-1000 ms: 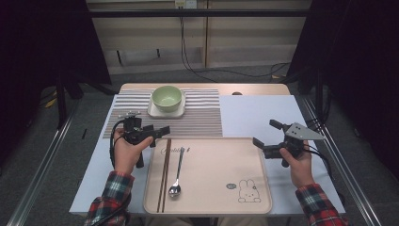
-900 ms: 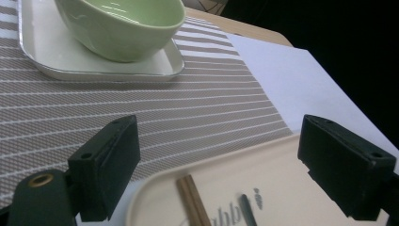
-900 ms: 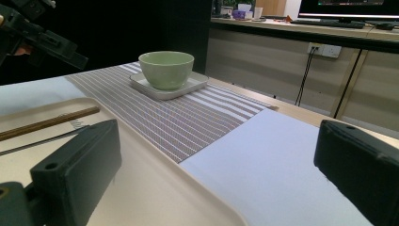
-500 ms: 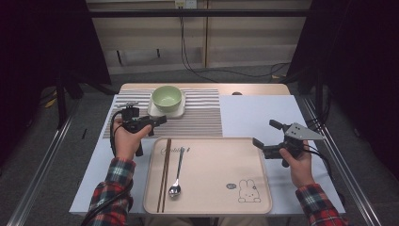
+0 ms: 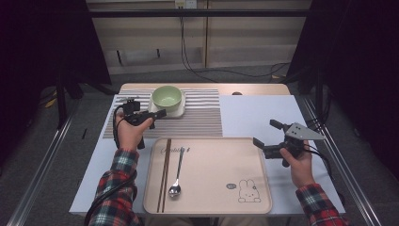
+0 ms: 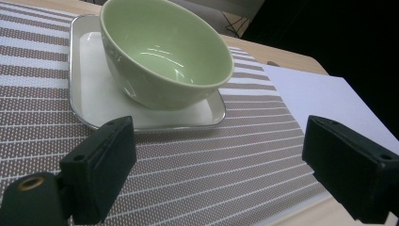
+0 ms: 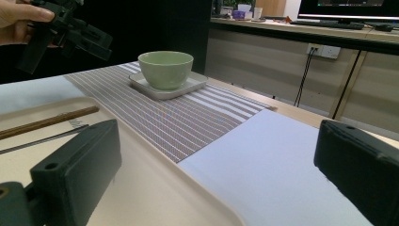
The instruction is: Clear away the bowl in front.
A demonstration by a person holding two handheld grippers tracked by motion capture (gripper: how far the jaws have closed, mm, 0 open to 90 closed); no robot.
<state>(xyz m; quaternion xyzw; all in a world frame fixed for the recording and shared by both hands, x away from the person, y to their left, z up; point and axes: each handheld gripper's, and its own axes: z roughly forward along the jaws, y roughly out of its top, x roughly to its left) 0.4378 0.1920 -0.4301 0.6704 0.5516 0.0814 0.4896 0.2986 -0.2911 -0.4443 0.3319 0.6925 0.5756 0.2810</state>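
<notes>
A tray [image 5: 221,179] is sitting nearest the person, keeping chopsticks [image 5: 164,174] and spoon [image 5: 177,173] within reach. Beyond, the bowl [image 5: 167,98] is resting on its saucer [image 5: 180,110]. The left gripper [image 5: 151,114] is hovering beside it, jaws apart, seemingly lining up; the right gripper [image 5: 266,136] is waiting, jaws apart.

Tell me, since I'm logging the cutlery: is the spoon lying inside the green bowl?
No. The spoon lies flat on the tray beside the chopsticks, while the green bowl sits empty on its saucer.
</notes>
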